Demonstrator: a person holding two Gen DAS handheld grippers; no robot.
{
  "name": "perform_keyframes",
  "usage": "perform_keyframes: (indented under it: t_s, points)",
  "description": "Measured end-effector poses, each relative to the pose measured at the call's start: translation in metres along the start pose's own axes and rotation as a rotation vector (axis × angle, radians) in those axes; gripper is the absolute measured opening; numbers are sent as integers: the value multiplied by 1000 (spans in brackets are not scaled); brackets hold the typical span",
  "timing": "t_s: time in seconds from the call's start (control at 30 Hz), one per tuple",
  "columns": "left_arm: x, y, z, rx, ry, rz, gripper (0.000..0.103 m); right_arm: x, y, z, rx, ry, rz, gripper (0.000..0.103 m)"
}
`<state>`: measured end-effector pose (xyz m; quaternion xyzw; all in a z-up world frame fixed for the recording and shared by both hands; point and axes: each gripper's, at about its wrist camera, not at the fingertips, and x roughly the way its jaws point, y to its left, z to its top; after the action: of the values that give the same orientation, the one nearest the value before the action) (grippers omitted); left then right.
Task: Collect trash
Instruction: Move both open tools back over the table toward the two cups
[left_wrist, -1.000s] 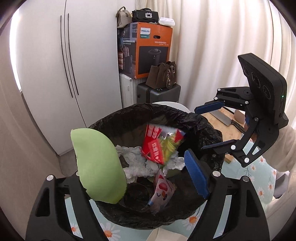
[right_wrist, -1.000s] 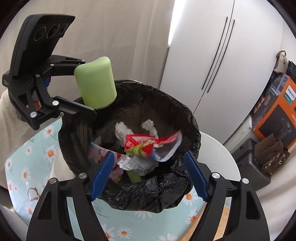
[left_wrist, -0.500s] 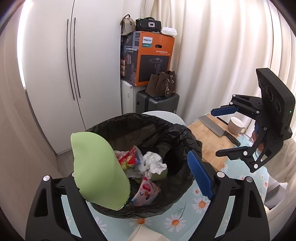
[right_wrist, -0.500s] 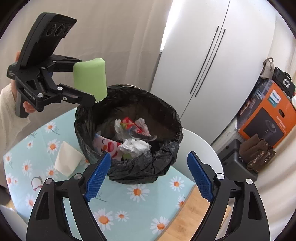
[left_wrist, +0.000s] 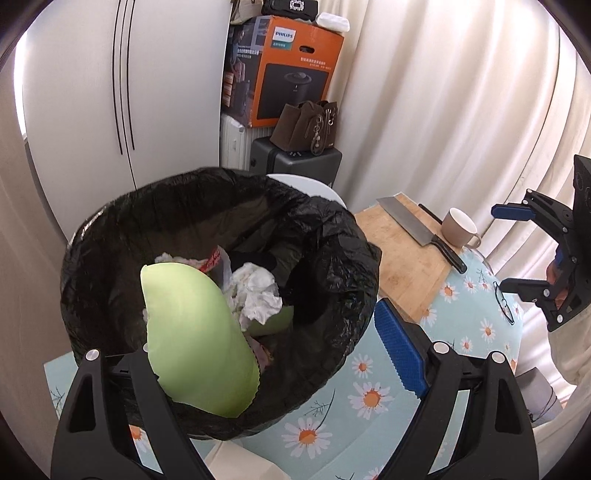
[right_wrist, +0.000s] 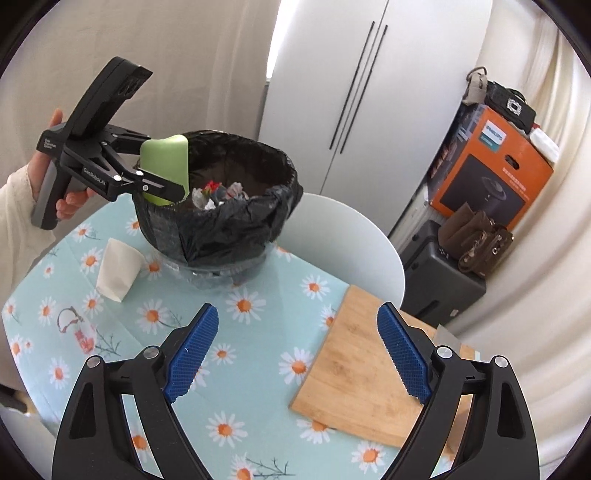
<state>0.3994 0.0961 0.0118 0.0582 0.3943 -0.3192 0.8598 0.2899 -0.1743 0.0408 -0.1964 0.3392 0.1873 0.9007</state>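
Where bin (right_wrist: 221, 206) stands, cup (right_wrist: 118, 269) beside.

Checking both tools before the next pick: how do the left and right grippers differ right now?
The left gripper is beside the bin with a green pad on one finger; the right gripper is bare over the table. Both are open, empty.

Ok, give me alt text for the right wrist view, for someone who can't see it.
The left gripper holds a pale green packet over a black-lined trash bin on a daisy-print tablecloth. The right gripper hangs open in front, above a wooden cutting board.
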Motion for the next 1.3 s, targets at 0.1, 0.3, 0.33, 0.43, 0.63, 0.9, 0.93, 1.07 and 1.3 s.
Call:
perform_keyframes:
  t_s: [0.1,0.3,0.33,0.43,0.63,0.9,0.93,1.07,1.3]
  points:
    - [-1,-4,-9,-14,15,3,85,-5,-2,-13,13,13,-4,84]
    - [-13,-10,-24,-33,46,51,87,-16,3,-28,16,12,12,84]
    - [-13,-10,-27,-35,57,62,87,-18,6,-29,13,10,14,84]
    - [-19,-11,-31,-45,48,81,88,-22,12,-33,0,7,27,84]
    - [-28,-13,-30,-100,24,106,91,-31,20,-42,-20,12,41,84]
    - [-46,-20,-40,-128,7,136,93,-35,18,-53,-15,26,42,84]
    - [-49,-20,-42,-135,6,140,94,-36,18,-54,-16,23,45,84]
    - [-65,-27,-52,-149,-4,174,95,-41,22,-56,-27,10,61,84]
    - [-100,-45,-82,-197,-7,237,97,-51,44,-62,-82,-20,128,84]
